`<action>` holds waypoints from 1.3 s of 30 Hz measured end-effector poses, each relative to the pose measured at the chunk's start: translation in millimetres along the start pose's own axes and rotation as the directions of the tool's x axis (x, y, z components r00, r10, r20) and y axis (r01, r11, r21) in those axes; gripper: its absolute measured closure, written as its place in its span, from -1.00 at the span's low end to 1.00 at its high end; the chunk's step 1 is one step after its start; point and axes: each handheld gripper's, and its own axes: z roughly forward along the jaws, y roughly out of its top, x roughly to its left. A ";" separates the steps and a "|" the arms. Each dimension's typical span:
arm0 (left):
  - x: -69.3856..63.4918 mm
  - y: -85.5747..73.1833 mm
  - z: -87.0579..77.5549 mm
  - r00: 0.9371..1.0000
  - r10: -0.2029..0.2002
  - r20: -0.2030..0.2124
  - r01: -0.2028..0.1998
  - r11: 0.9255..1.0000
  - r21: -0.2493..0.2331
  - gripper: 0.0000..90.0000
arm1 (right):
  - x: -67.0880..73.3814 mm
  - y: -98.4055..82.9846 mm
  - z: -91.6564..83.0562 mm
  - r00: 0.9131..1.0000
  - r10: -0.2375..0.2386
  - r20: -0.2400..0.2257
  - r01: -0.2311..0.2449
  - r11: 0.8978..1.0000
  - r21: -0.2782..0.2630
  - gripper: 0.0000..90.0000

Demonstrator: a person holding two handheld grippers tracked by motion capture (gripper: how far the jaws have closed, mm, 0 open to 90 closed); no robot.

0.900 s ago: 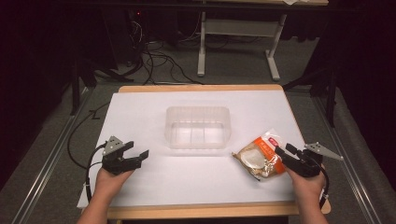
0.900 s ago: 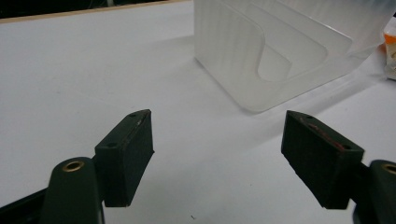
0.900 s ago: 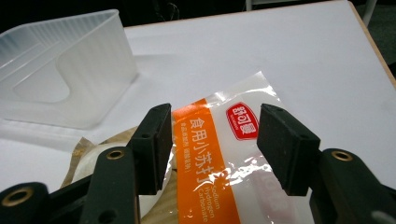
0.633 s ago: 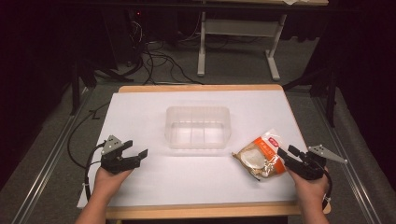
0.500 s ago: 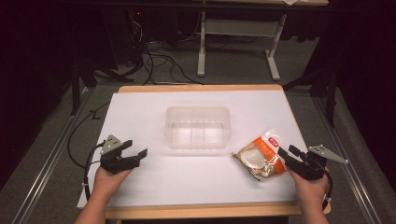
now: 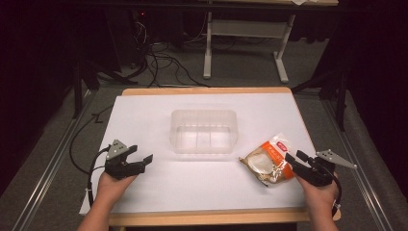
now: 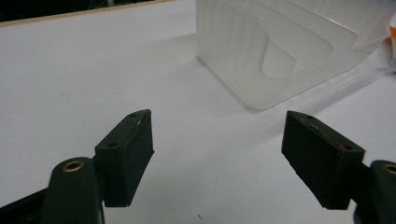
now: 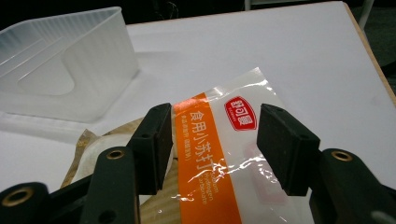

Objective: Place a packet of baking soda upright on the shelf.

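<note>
A clear plastic container (image 6: 204, 113) with inner dividers stands empty in the middle of the white table. To its right lies a snack bag (image 6: 264, 161), orange and clear, with a pale round cake inside. My right gripper (image 6: 293, 155) is at the bag's right edge. In the right gripper view its jaws (image 8: 215, 112) stand wide apart on either side of the bag (image 8: 205, 140), and neither pad presses on it. At the left my left gripper (image 6: 141, 153) rests low over bare table. Its jaws (image 7: 219, 116) are open with nothing between them, pointing toward the container (image 7: 243, 51).
The white sheet (image 6: 192, 185) covers a wood-edged table (image 6: 207, 90). Cables trail from both grippers off the near corners. Beyond the far edge is a dark floor with cables and a desk frame (image 6: 245, 29). In the right gripper view the container (image 8: 65, 88) is at the upper left.
The right hand has drifted a touch toward the near right corner. The bag, the container and the left gripper have stayed where they were.
</note>
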 end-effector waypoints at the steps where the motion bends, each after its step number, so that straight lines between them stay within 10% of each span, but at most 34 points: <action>1: 0.0 -0.1 0.4 1.000 0.001 -0.001 -0.001 1.000 0.003 -0.44 | 0.0 0.0 0.1 1.000 0.001 0.001 -0.001 1.000 0.002 0.02; 11: -1.7 -0.9 2.2 1.000 0.014 -0.006 -0.014 1.000 0.018 -0.43 | -10.7 5.4 -9.6 0.999 0.028 0.045 -0.027 1.000 -0.016 -0.12; 21: -2.1 -0.9 1.7 1.000 0.024 -0.008 -0.024 0.999 0.024 -0.43 | -41.0 -4.1 -3.5 0.980 0.157 0.121 -0.165 0.984 0.066 -0.26; 39: -1.7 -0.7 1.2 1.000 0.025 -0.013 -0.025 0.999 0.024 -0.44 | -63.1 -20.1 6.0 0.961 0.267 0.070 -0.275 0.947 0.166 0.13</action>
